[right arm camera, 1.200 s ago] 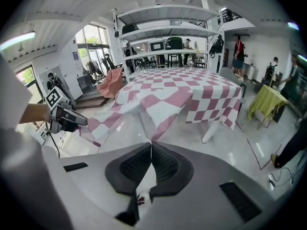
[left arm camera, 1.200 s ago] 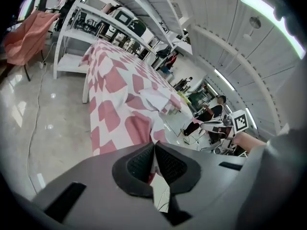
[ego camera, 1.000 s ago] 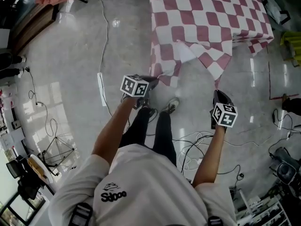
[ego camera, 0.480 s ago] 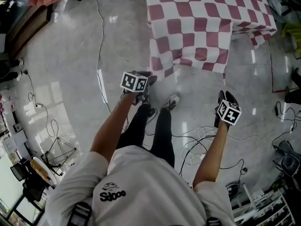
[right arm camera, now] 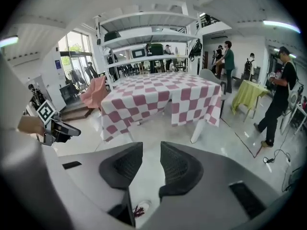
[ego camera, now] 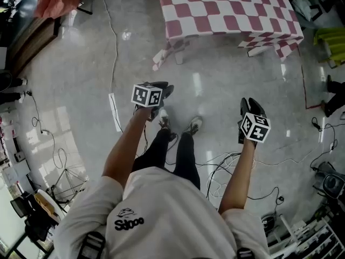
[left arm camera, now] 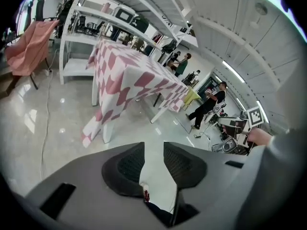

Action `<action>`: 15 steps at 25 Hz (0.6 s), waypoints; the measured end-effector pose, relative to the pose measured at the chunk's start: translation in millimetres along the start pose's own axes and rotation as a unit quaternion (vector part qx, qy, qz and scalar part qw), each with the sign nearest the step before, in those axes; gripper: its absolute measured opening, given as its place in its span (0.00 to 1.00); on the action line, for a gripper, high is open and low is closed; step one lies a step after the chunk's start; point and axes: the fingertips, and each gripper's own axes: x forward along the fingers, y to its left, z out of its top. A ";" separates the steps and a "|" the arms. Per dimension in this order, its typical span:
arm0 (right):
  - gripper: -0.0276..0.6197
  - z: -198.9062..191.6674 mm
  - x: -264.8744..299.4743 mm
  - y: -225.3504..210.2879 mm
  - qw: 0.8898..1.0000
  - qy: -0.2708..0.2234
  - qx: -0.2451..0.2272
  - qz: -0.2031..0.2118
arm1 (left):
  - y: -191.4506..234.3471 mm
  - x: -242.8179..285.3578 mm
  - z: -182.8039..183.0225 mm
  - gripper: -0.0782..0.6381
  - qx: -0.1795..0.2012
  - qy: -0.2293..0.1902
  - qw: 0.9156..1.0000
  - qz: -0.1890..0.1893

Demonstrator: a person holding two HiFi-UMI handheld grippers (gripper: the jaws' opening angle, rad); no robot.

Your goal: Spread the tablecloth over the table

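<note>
Tablecloth: red-and-white checked fabric. In the head view I log it lying flat over the table at the top of the frame, hems hanging down the sides and one corner drooping in soft folds beside a white table leg. My left tongs and right tongs, dark with marker cubes, are held over the glossy grey floor, well apart from the cloth. Cables loop across the floor by the person's shoes.

Left gripper view: ribbed black pads apart and closing, with nothing but floor between them. The checked cloth drapes the table ahead. White shelving stands behind it, and a pink cloth hangs at the left.

Right gripper view: pads apart and opening, empty. The cloth covers the whole top and falls in even panels. A yellow-green draped stand and a person in black are at the right.
</note>
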 end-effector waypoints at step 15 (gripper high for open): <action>0.11 220.9 -100.5 64.2 0.981 -0.167 -0.096 0.019 | -100.9 -149.1 203.7 0.16 0.186 -0.200 0.961 0.036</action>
